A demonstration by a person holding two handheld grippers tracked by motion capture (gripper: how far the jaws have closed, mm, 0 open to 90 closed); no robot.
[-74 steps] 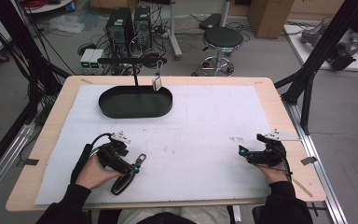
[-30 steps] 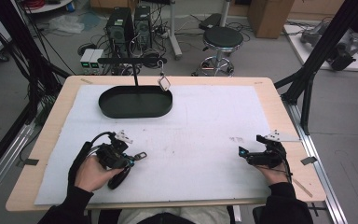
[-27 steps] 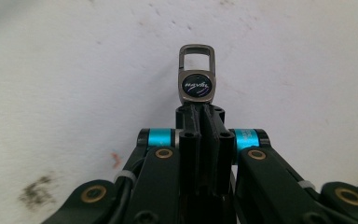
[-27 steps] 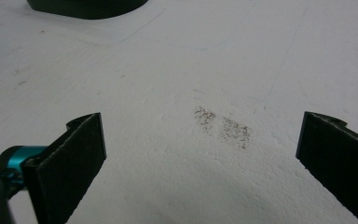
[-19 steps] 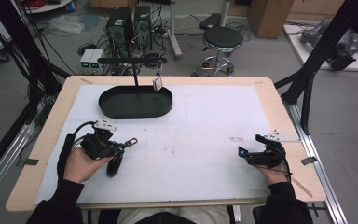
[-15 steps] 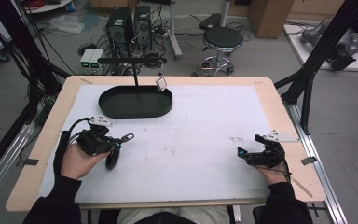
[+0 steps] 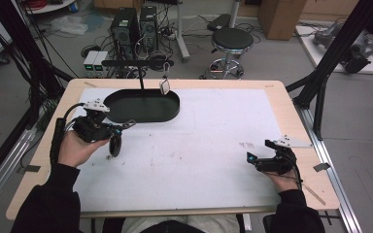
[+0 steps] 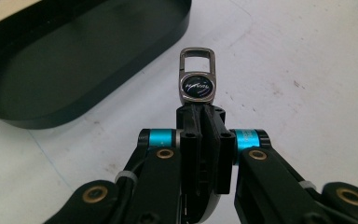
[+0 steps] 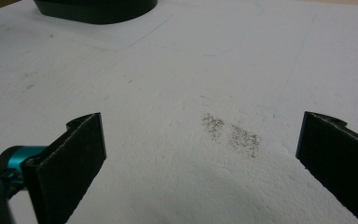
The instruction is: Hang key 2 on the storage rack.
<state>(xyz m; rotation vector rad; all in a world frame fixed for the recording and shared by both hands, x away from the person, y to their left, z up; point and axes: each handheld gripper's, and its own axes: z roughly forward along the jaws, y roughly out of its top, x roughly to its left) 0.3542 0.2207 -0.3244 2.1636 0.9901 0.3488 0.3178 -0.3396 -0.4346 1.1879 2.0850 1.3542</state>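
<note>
Near the left edge of the white foam sheet (image 7: 199, 160) that covers the pale wooden table (image 7: 291, 104), the left gripper (image 7: 119, 132) is held above the surface in the person's left hand (image 7: 75, 148), and its two black jaws are clamped together on a small metal key fob (image 8: 197, 84) with a rectangular loop at its far end and a round dark emblem in its middle. As seen from the left gripper view, the fob projects straight out past the jaw tips, loop end forward, with its lower end pinched between the pads; it is clear of the sheet and touches nothing else. Just beyond and to the left of the fob in that view lies the shallow black oval tray (image 8: 74, 60), whose near rim is close to the fob but apart from it. From the high view the tray (image 7: 143, 116) sits at the far left of the sheet, and a thin black post (image 7: 141, 80) with a crossbar rises at its far rim; a small tag (image 7: 165, 86) hangs from the bar over the tray. At the near right of the sheet the right gripper (image 7: 255, 159) rests low in the person's right hand (image 7: 284, 177), well apart from the fob, with its jaws spread wide and only bare sheet with a grey smudge (image 9: 233, 133) between them.
</note>
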